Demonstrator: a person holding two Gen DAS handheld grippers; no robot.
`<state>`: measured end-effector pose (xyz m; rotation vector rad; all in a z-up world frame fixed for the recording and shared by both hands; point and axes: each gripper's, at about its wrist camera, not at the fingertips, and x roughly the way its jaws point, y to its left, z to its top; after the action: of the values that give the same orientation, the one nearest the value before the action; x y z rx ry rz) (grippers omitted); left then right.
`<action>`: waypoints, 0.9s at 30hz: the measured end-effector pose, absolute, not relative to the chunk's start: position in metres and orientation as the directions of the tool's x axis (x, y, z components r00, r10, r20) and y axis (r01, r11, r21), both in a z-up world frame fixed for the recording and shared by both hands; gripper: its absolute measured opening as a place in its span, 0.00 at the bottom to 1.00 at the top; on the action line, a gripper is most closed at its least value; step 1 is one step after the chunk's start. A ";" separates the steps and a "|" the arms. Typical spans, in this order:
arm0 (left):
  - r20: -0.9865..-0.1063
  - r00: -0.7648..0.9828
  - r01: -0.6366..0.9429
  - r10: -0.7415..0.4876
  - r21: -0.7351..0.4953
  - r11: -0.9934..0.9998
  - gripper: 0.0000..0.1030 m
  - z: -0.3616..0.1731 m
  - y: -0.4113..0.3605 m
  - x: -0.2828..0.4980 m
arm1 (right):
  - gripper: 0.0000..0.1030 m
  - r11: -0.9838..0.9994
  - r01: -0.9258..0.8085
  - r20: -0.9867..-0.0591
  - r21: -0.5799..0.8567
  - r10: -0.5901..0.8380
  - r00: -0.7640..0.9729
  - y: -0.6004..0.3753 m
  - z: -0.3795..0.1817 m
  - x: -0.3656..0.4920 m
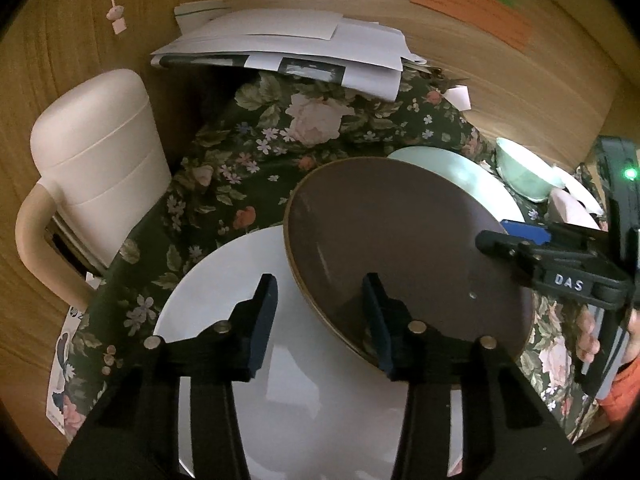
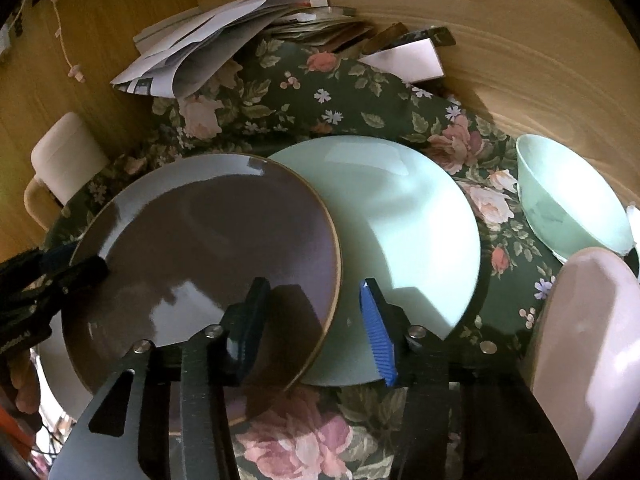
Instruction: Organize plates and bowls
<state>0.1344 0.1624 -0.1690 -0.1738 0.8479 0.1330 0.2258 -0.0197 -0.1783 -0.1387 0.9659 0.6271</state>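
A brown plate lies on the floral cloth, overlapping a white plate on its left and a mint plate on its right. My left gripper straddles the brown plate's left rim, one finger over the white plate, the other over the brown one. A gap shows beside the rim. My right gripper straddles the right rim the same way, its blue-padded finger over the mint plate. Neither pair of pads presses the rim.
A mint bowl and a pale pink dish stand at the right. At the left is a cream lidded jug. Loose papers are piled at the back against the wooden wall. A hand shows at the right edge of the left wrist view.
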 end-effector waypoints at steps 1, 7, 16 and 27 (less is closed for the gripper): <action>-0.756 0.653 -0.182 0.042 -0.103 0.978 0.38 -0.169 0.163 0.134 | 0.38 0.814 -0.556 -0.802 0.168 0.441 0.403 -0.019 -0.178 0.227; -0.765 0.644 -0.170 0.023 -0.114 0.979 0.33 -0.170 0.163 0.135 | 0.35 0.805 -0.555 -0.797 0.210 0.470 0.379 -0.017 -0.179 0.227; -0.768 0.640 -0.172 0.031 -0.104 0.980 0.30 -0.168 0.162 0.138 | 0.34 0.809 -0.545 -0.794 0.219 0.472 0.382 -0.017 -0.179 0.227; -0.766 0.636 -0.216 0.093 -0.060 0.975 0.30 -0.167 0.157 0.135 | 0.30 0.806 -0.538 -0.783 0.247 0.493 0.380 -0.025 -0.173 0.214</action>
<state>0.1354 0.1574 -0.1672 -0.1511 0.8644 0.1773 0.2140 -0.0248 -0.1731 -0.0513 0.9808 0.6591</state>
